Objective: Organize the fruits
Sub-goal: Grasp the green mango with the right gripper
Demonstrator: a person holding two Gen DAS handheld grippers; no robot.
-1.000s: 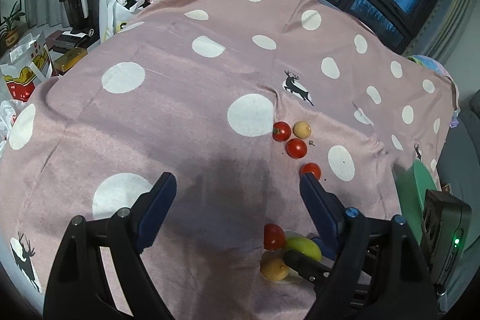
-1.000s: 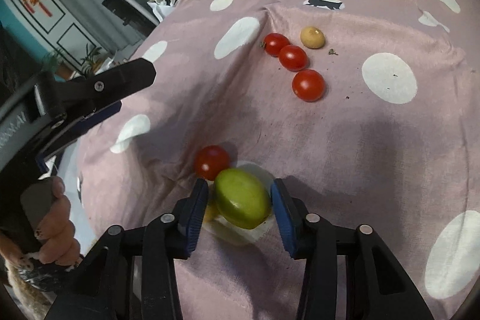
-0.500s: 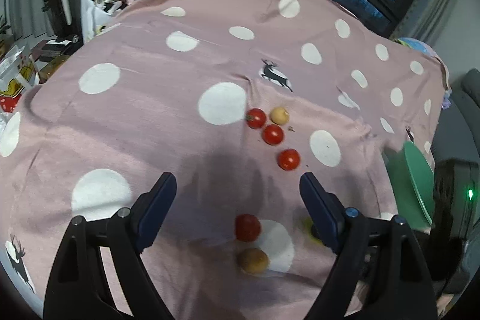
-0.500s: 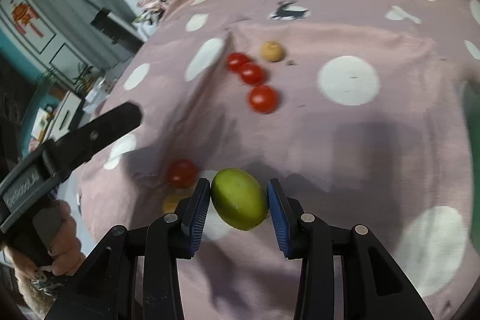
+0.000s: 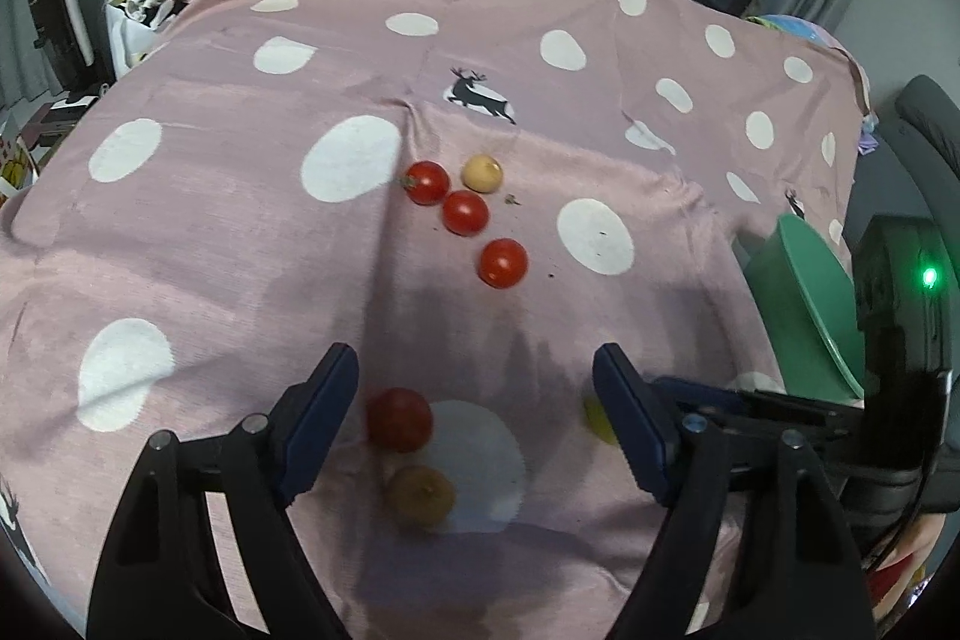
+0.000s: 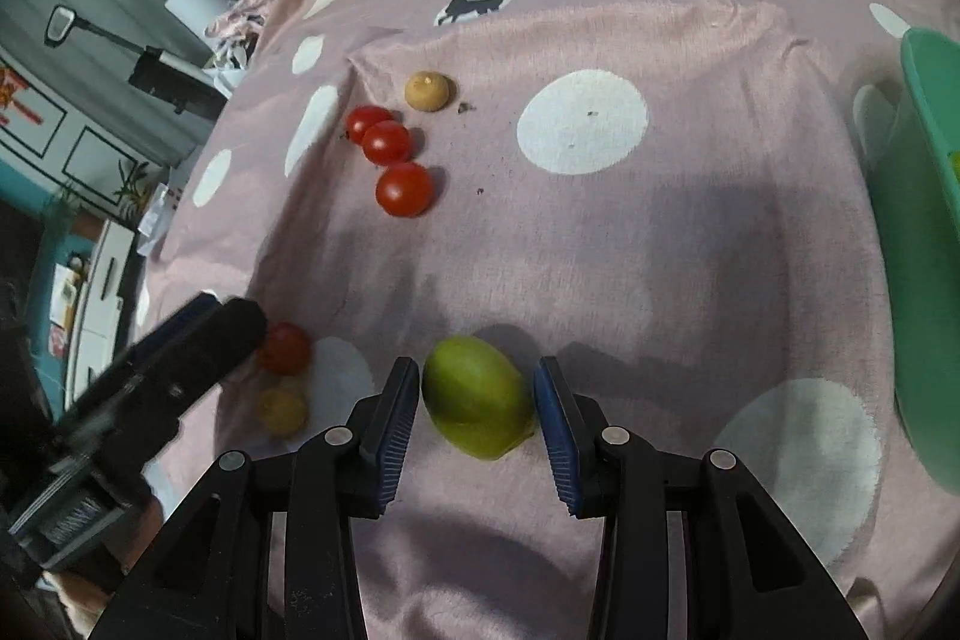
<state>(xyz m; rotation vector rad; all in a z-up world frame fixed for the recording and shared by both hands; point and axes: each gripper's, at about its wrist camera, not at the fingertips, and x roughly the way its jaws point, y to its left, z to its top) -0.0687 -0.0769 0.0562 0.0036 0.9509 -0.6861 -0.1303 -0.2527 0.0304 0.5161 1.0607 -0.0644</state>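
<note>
R gripper (image 6: 477, 403) has lifted oval green fruit (image 6: 477, 397), pads clamped, toward smooth green bowl (image 6: 924, 232); L gripper (image 5: 474, 400) wide over soft cloth (image 5: 240, 232).

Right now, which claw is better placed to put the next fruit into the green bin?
The right claw, probably. It is shut on the green fruit, and the green bin stands on its side. The left claw hangs open and empty over the red tomato and yellow fruit.

Green bin (image 6: 927, 244) cropped; green fruit (image 5: 597, 421) mostly hidden, perhaps.
</note>
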